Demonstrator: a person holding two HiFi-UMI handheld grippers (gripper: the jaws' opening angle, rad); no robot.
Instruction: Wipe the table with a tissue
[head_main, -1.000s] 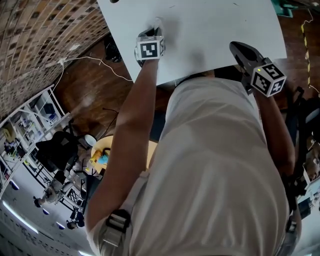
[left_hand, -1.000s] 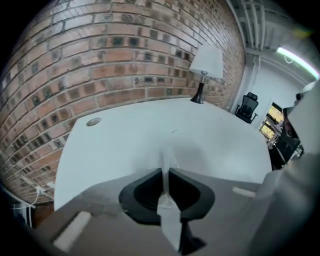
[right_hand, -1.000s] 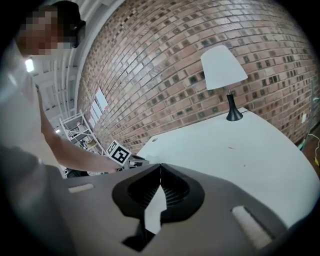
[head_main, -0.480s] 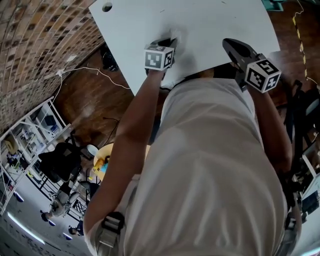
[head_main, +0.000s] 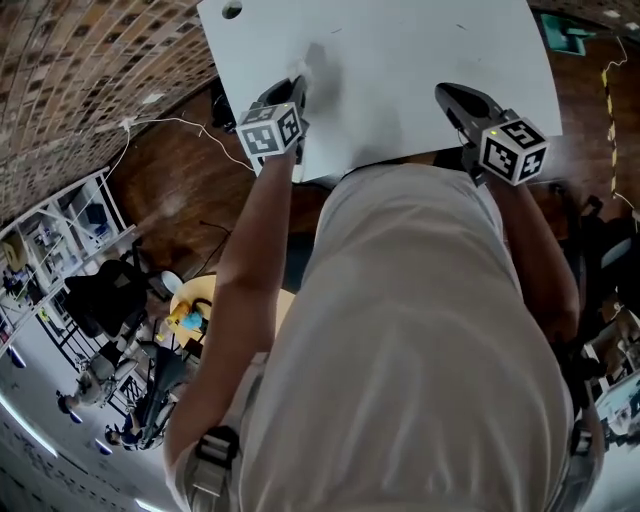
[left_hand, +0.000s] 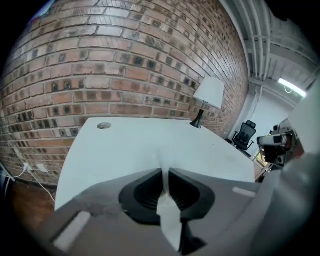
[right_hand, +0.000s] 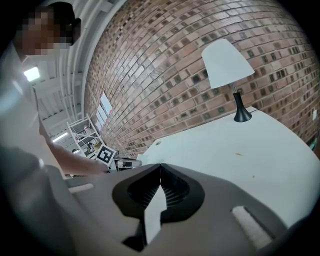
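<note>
over the near left edge of the white table (head_main: 420, 50), in the head view, our left gripper (head_main: 297, 90) holds the tissue (head_main: 316, 60) out ahead of it, over the top, we judge ready for a wiping pass; our right gripper (head_main: 447, 93) hangs well apart, leaving the surface free. left gripper view: the jaws are clamped on the thin tissue fold at their tips. right gripper view: the jaws are pressed together on nothing, facing a lamp (right_hand: 227, 65).

Pale T-shirt (head_main: 420, 330), buckled strap (head_main: 215, 447), black-and-white marker cubes (head_main: 270, 130)
</note>
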